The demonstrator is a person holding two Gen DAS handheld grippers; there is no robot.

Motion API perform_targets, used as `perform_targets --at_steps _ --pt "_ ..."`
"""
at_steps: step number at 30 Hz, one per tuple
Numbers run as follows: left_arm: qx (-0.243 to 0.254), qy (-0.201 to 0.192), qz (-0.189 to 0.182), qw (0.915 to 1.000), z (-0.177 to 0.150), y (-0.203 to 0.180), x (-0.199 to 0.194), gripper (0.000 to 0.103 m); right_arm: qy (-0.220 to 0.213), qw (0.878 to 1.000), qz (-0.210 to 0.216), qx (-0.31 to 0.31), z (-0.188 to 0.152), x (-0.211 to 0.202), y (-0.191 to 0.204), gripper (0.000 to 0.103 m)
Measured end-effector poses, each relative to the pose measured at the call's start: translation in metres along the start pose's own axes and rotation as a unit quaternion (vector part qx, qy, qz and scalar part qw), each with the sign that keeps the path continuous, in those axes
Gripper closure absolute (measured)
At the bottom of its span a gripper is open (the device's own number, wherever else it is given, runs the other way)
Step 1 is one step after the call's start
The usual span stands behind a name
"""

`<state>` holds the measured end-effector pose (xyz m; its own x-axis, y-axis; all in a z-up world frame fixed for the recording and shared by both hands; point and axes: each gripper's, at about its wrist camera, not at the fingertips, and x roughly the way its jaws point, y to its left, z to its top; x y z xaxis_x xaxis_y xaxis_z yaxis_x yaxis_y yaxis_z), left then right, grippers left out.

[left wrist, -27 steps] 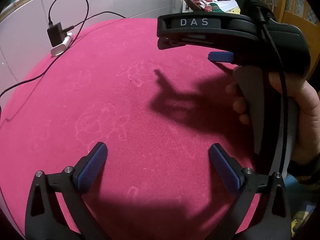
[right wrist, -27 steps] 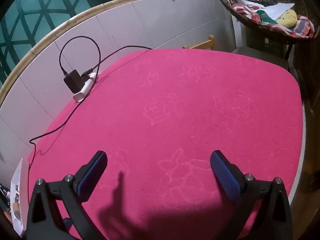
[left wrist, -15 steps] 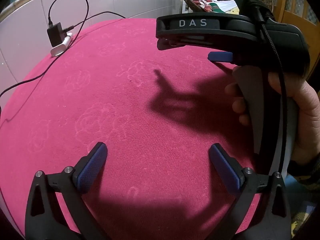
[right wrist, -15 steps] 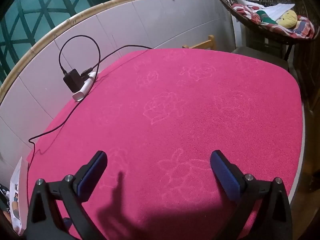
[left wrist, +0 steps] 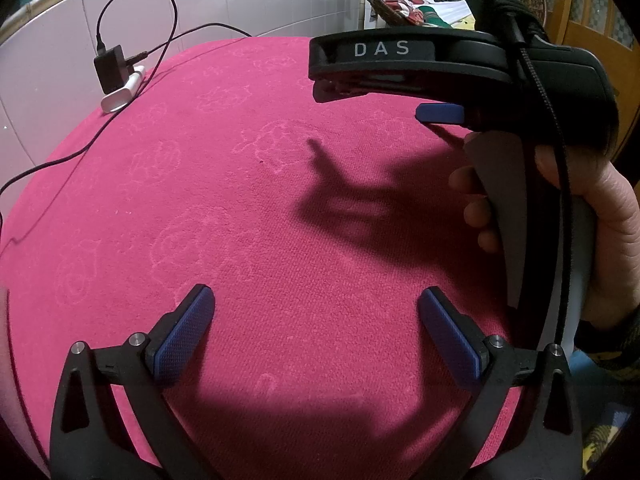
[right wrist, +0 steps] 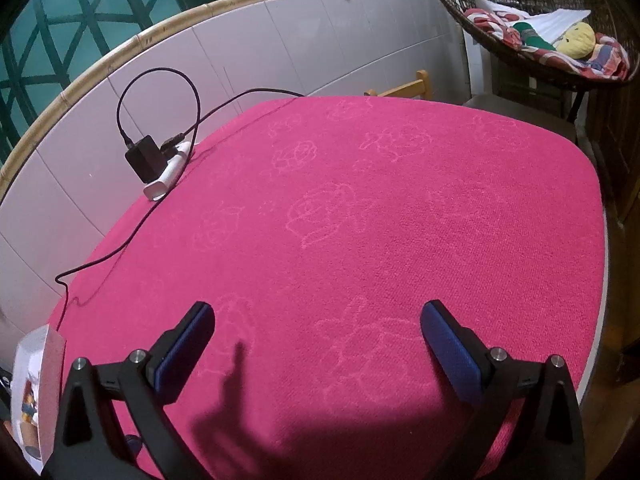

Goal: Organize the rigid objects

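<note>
You have two grippers out over one worktop covered in a bright pink cloth with faint flower outlines [right wrist: 360,220]. Your left gripper [left wrist: 316,336] has its two blue-padded fingers [left wrist: 182,338] spread as wide as they go, with nothing but pink cloth between them. Your right gripper [right wrist: 318,340] is the same: two blue-padded fingers [right wrist: 452,350] spread wide, nothing between them. In the left wrist view the right gripper's black body, lettered DAS, sits at about 2 o'clock, and one hand [left wrist: 600,236] is wrapped round its grey handle at 3 o'clock; one of its blue pads shows just under the body. No rigid thing to be organized lies on the cloth in either view, so where the task's things are cannot be told. What does lie on the cloth is one black plug-in charger [right wrist: 146,158] seated on one white power strip [right wrist: 168,178] at about 10 o'clock, near the white tiled wall [right wrist: 280,48]. One thin black cable [right wrist: 160,92] loops above the charger and another runs along the cloth's edge toward 8 o'clock. At 1 o'clock in the right wrist view one dark wicker basket chair [right wrist: 520,64] holds one red patterned cushion and one yellow soft toy [right wrist: 578,38]. One white printed box [right wrist: 30,380] sits at 8 o'clock off the cloth's edge.
</note>
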<state>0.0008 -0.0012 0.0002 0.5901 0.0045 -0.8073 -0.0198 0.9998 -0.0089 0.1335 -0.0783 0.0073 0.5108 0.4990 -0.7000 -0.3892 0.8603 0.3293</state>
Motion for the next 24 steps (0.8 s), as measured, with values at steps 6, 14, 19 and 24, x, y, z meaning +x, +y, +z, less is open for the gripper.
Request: perform_targets --at_steps 6,14,19,24 --pt "0.000 0.000 0.000 1.0000 -0.0001 -0.0001 -0.0001 0.000 0.000 1.000 -0.001 -0.002 -0.0002 -0.0001 -0.0005 0.000" --pt "0.000 0.000 0.000 1.0000 0.0000 -0.0002 -0.0001 0.000 0.000 1.000 -0.001 -0.002 -0.0002 0.0000 -0.0007 0.000" --pt "0.000 0.000 0.000 1.0000 0.0018 -0.0025 0.0010 0.000 0.001 1.000 -0.002 -0.002 0.0002 0.0002 0.0000 0.000" --pt "0.001 -0.001 -0.001 1.0000 0.0004 -0.0013 -0.0003 0.000 0.001 1.000 -0.003 -0.002 0.0000 0.0006 -0.0002 0.000"
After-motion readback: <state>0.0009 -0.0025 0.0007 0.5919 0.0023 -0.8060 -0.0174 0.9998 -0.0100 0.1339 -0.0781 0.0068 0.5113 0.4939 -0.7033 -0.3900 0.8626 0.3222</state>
